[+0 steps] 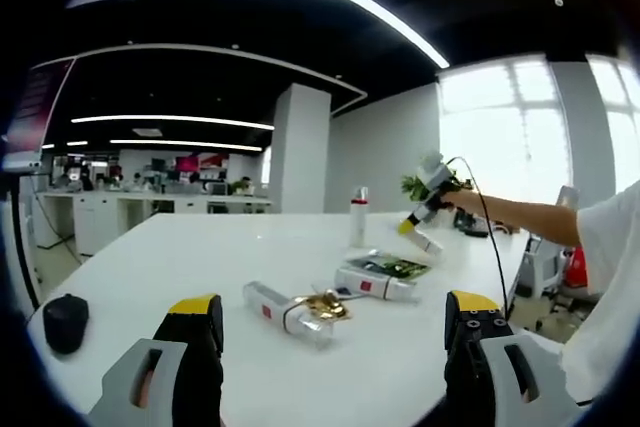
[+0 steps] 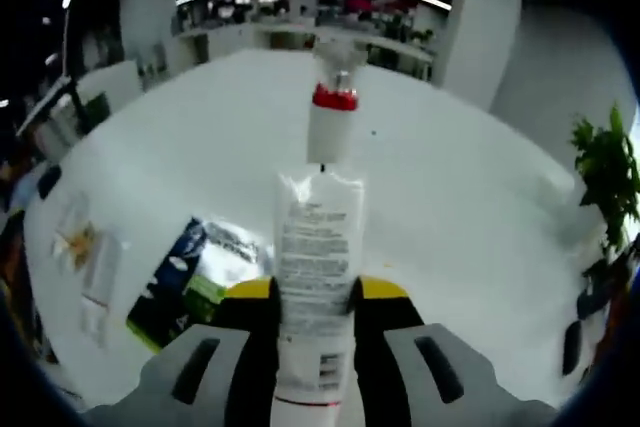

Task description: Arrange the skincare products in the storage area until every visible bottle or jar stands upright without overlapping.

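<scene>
My right gripper [image 2: 315, 299] is shut on a white tube [image 2: 318, 247], held above the white table [image 2: 480, 247]. Seen from the left gripper view, that right gripper [image 1: 418, 219] hangs at the far right of the table in a person's hand, the tube [image 1: 426, 242] pointing down. A white bottle with a red band [image 2: 332, 125] stands upright just beyond the tube; it also appears as the bottle [image 1: 358, 217]. Lying flat are a clear bottle with a gold cap [image 1: 292, 307], a white tube with red print [image 1: 375, 284] and a green sachet [image 1: 395, 267]. My left gripper [image 1: 333, 312] is open, short of them.
A black mouse [image 1: 65, 322] lies at the table's left edge. A potted plant [image 2: 608, 182] stands past the right side. The sachet [image 2: 195, 277] and the clear bottle [image 2: 85, 257] lie left of my right gripper. Desks and a pillar [image 1: 298, 147] are far behind.
</scene>
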Tool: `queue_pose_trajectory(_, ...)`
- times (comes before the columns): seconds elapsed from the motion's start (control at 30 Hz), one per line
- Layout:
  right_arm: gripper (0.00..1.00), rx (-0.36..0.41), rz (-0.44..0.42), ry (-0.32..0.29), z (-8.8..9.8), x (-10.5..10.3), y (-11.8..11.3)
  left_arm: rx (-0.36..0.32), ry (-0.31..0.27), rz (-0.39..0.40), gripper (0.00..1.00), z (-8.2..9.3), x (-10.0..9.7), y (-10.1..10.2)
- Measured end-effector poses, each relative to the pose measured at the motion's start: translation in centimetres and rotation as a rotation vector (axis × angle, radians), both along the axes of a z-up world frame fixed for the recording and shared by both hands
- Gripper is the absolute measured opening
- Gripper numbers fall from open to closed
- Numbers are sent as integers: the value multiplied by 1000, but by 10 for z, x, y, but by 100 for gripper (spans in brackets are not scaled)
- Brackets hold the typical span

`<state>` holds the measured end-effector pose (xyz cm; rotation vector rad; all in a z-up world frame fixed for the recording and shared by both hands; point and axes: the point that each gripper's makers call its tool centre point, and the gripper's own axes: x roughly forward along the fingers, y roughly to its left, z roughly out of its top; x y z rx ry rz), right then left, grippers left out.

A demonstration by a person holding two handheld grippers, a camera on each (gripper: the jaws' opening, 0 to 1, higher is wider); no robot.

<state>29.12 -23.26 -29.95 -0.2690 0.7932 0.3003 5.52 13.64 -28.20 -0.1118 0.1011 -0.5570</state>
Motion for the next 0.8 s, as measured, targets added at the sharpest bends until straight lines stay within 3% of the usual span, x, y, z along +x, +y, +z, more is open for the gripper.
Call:
queue_pose_trajectory(0.07,25,-4,21,-36,7,-1,3,5,1,-2,94,0,0,-1)
queue_pose_trajectory(0.1,25,-1,23,-95,18,0,7,3,1,-9,94,0,0,-4)
queue_pose_trajectory(0.17,25,-4,33,-113,25,6,7,3,1,-12,94,0,0,-6)
queue_pose_trajectory(0.3,25,-15,66,-216,44,5,17,10,2,-18,94,0,1,-15)
queue_pose_trajectory(0.33,25,5,82,-291,61,-2,28,-1,1,-25,95,2,1,-19)
queue_pose_trajectory(0.43,25,53,109,-389,85,-6,45,-6,-1,-43,94,4,1,-27)
queue_pose_trajectory(0.6,26,93,132,-495,108,-16,67,17,20,-72,95,-1,3,-34)
queue_pose_trajectory(0.63,26,129,155,-599,127,-24,89,25,14,-75,94,3,8,-36)
queue_pose_trajectory(0.7,26,159,174,-668,136,-28,103,20,6,-76,94,8,13,-38)
queue_pose_trajectory(0.8,26,167,181,-687,137,-31,115,28,-5,-81,94,14,17,-41)
